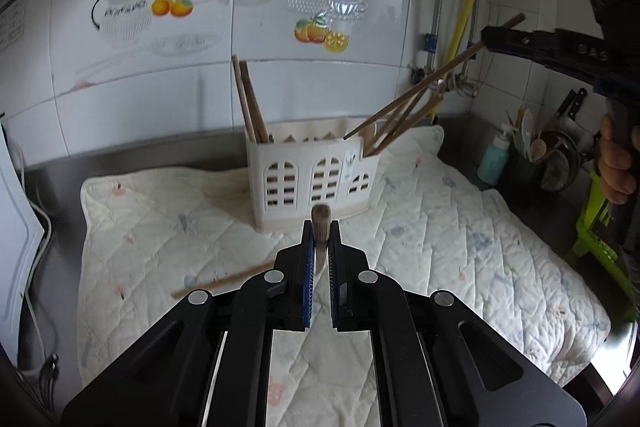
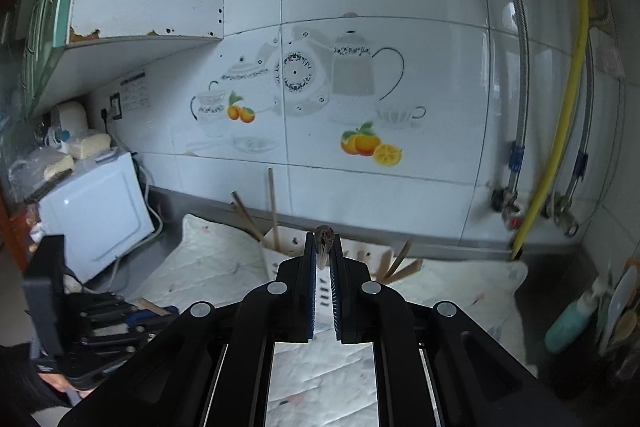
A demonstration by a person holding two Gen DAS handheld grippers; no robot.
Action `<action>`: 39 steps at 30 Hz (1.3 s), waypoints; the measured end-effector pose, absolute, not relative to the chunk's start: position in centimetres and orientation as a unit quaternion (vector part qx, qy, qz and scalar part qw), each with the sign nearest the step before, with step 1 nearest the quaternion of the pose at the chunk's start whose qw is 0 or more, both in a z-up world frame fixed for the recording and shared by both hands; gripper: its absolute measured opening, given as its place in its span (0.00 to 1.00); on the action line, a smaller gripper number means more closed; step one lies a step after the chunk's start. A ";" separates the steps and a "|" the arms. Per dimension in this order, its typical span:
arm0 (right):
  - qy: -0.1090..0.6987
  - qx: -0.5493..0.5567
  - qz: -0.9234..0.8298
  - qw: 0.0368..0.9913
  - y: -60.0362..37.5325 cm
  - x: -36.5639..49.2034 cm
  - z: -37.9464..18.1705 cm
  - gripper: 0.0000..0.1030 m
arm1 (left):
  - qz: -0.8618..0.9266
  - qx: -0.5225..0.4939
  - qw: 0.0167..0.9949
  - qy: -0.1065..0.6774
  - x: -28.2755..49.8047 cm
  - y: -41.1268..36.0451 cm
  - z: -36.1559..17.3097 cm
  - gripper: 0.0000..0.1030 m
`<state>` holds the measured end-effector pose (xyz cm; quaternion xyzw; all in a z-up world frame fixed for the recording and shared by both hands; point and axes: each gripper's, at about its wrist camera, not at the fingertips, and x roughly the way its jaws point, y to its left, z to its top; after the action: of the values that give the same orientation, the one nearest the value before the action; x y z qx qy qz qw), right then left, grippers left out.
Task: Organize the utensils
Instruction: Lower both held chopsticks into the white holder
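A white utensil holder (image 1: 312, 173) with arched cut-outs stands on a quilted cloth (image 1: 440, 227). Chopsticks stand in its left compartment (image 1: 250, 103) and several lean out of its right end (image 1: 404, 121). My left gripper (image 1: 321, 233) is shut on a brown chopstick (image 1: 321, 223), seen end-on, in front of the holder. My right gripper (image 2: 324, 245) is shut on a chopstick (image 2: 323, 239), also end-on, above the holder (image 2: 280, 247). In the left wrist view the right gripper (image 1: 492, 39) holds that long chopstick (image 1: 432, 79) slanting down towards the holder's right end. One chopstick (image 1: 224, 281) lies loose on the cloth.
A tiled wall with teapot and orange decals (image 1: 312, 31) rises behind. A yellow hose (image 2: 560, 107) and metal pipes run down at the right. A teal bottle (image 1: 494, 157) and a pot of spoons (image 1: 536, 143) stand right. A white appliance (image 2: 96, 215) stands left.
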<state>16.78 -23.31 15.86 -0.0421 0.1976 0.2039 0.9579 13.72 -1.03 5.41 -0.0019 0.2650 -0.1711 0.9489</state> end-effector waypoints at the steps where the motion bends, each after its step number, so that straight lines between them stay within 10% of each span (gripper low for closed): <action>1: 0.198 -0.047 0.200 0.958 -23.2 17.1 16.0 0.06 | -0.172 -0.001 0.949 0.263 13.8 -1.0 5.8 0.05; 26: 0.272 -0.072 0.166 0.945 -24.4 24.7 14.6 0.06 | -0.149 0.019 0.979 0.136 21.8 -3.5 19.5 0.05; 39: 0.281 -0.070 0.179 0.940 -25.1 26.4 12.7 0.06 | -0.102 -0.009 0.982 0.161 30.1 -3.2 17.5 0.05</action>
<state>26.36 -25.10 12.68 -0.0695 0.2813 0.1786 0.9403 30.05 -3.15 17.49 -0.0091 0.1609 -0.1021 0.9816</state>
